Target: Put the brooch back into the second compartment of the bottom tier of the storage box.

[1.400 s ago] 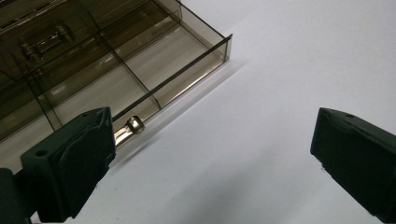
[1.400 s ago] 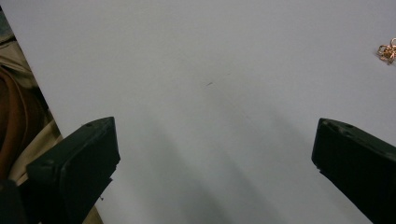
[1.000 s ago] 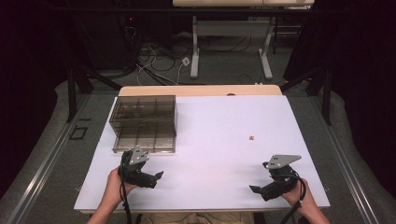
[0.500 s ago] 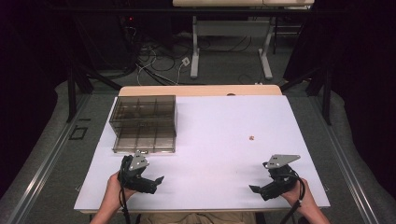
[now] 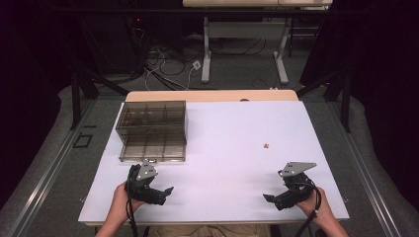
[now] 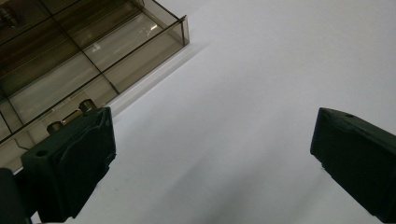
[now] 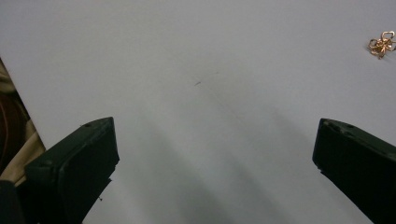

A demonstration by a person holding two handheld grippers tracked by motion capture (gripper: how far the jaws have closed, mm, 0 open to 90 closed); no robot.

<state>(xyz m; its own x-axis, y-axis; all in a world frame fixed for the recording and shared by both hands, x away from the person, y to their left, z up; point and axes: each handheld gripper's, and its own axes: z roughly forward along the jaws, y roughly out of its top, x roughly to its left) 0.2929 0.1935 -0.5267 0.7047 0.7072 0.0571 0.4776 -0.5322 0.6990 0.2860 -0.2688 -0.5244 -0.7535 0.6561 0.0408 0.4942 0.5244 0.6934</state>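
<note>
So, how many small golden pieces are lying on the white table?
1. The golden piece lies alone on the white table, ahead of the right tool; the right gripper view shows it too. More may be hidden in the box.

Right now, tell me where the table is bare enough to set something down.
The widest bare patch lies mid-table, between the box at the left and the small gold trinket toward the right. The strip between the left gripper and right gripper is also free. The back-left corner is crowded by the box.
</note>
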